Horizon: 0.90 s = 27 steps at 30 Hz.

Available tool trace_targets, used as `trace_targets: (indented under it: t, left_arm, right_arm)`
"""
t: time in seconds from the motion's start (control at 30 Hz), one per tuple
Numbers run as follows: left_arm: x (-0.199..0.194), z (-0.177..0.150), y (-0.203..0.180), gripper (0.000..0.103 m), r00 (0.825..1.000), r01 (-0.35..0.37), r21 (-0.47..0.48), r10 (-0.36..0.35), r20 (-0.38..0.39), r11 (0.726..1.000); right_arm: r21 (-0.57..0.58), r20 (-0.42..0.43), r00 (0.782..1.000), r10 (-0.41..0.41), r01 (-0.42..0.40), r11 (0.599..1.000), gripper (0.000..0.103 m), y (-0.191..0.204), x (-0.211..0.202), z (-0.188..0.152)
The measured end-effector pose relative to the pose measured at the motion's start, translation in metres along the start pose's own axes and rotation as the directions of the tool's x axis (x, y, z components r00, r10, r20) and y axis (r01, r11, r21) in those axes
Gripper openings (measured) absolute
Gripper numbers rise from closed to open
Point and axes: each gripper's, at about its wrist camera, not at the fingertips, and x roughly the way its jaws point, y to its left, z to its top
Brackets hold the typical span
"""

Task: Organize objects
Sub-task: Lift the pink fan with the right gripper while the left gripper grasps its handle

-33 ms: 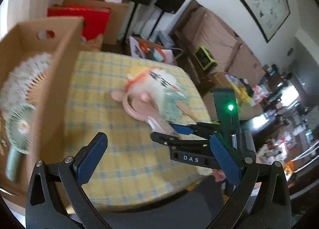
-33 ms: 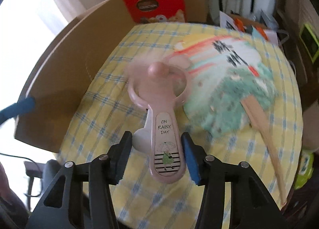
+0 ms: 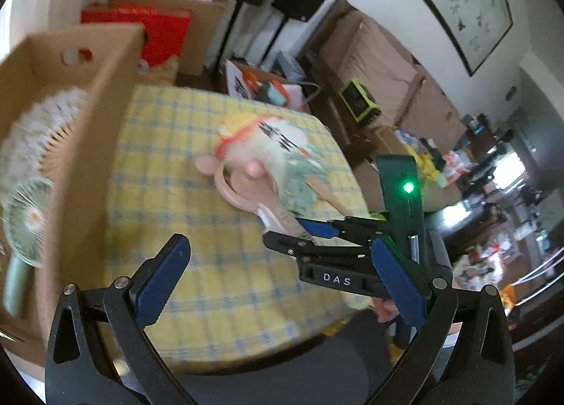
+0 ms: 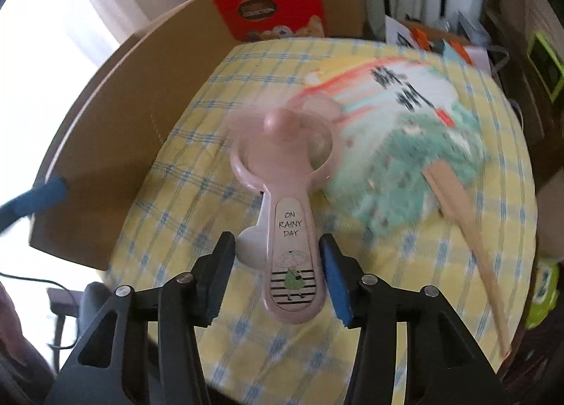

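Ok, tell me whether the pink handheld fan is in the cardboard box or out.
Out. The pink handheld fan lies on the checked cloth, beside the cardboard box.

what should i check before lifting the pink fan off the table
1. Pink fan handle between the right gripper pads: ok.
2. Pads pressing the handle: not ok, jaws closing, gaps on both sides.
3. Fan clear of the paper fan: not ok, its head lies over the edge.
4. Left gripper out of the way: ok, open and empty.
5. Room in the cardboard box: cannot tell, two fans already inside.
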Motion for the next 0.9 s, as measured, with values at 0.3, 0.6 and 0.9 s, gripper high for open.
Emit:
trace_targets:
  t: [0.3,0.6,0.9]
  left_arm:
    - [0.061,-0.006,0.023,0.103,0.984,0.084,-0.226,-0.117,-0.135,0.97]
    - [0.082,-0.008,0.036,0.103,0.987,0.003,-0.221,-0.039,-0.155,0.975]
    - [0.092,-0.012,0.04,0.103,0.984,0.006,-0.238,-0.049,-0.174,0.971]
  right_arm:
    - [0.099,0.024,0.999,0.037,-0.04,0.994,0.029,-0.025,-0.011,-0.019]
    - [0.02,0.056,0.998,-0.02,0.019,1.0,0.059,0.0,-0.014,-0.025]
    - [-0.019,0.023,0.997,-0.068,0.068,0.997,0.034,0.007,0.006,-0.027]
